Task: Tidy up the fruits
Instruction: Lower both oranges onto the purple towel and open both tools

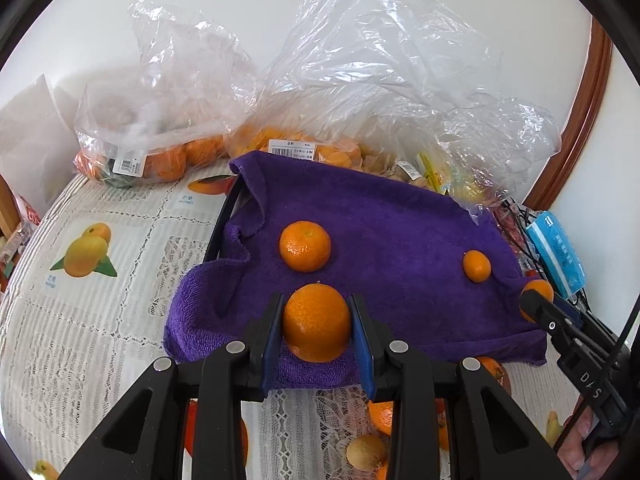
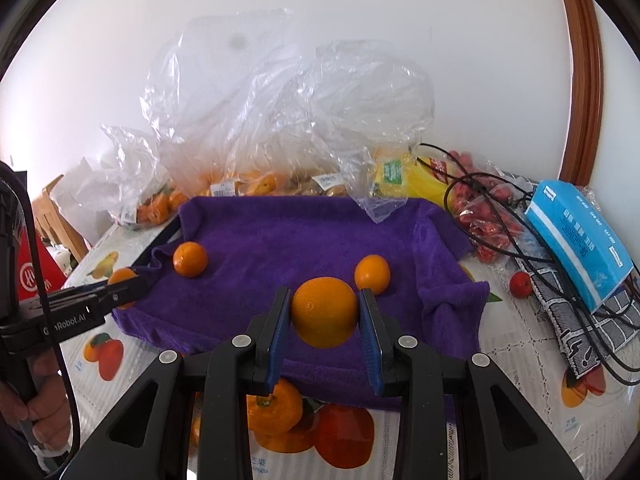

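We've got a dimpled round tangerine (image 1: 317, 322) clamped in the left gripper (image 1: 317, 332) at lower centre, and a smoother orange (image 2: 324, 312) pinched in the right gripper (image 2: 325, 320), both over the fuzzy purple towel (image 1: 400, 232), where two small tangerines lie loose.

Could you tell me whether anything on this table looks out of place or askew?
The purple towel lies rumpled over its black tray, leaving the left rim bare. One small red fruit sits loose on the tablecloth, apart from its bag. Black cables sprawl across the blue packet.
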### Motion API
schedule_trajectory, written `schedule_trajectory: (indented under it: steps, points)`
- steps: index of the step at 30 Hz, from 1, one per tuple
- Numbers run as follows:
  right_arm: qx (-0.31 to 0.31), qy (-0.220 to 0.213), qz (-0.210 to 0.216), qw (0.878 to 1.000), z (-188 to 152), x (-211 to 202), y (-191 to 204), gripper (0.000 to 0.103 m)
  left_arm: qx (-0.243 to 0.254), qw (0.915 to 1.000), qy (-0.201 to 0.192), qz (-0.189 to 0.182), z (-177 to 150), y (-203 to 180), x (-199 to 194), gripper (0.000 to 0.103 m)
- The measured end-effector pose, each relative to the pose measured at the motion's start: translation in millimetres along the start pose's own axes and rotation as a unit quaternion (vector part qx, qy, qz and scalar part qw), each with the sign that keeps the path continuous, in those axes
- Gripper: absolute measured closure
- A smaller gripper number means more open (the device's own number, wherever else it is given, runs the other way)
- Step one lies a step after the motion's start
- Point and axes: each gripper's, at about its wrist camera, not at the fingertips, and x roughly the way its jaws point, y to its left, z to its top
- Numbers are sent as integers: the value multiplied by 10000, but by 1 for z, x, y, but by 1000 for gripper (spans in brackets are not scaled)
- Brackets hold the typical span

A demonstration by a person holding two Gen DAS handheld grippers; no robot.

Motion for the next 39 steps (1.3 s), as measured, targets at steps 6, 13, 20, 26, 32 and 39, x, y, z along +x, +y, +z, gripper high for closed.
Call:
schedule_trajectory:
  steps: [6, 13, 20, 26, 32, 39]
  points:
    - [160, 197, -20, 9997, -8, 13, -6, 70, -102, 9999, 50, 7, -3, 3, 9, 73]
    - [120, 338, -67, 9993, -14, 21, -4, 70, -152, 9998, 52, -68, -4, 4, 8, 73]
    - [82, 384, -117, 9992, -15, 24, -3, 70, -162, 9998, 86, -61, -5, 4, 10, 73]
    - [87, 423, -162, 9989, -16, 28, -3, 70, -161, 9998, 63, -58, -5, 3, 12, 73]
    - [71, 447, -145, 9989, -15, 28, -2, 70, -162, 9998, 39, -60, -5, 2, 13, 73]
    - [124, 423, -173, 9989, -14, 26, -4, 68, -200, 9997, 83, -116, -4, 3, 17, 73]
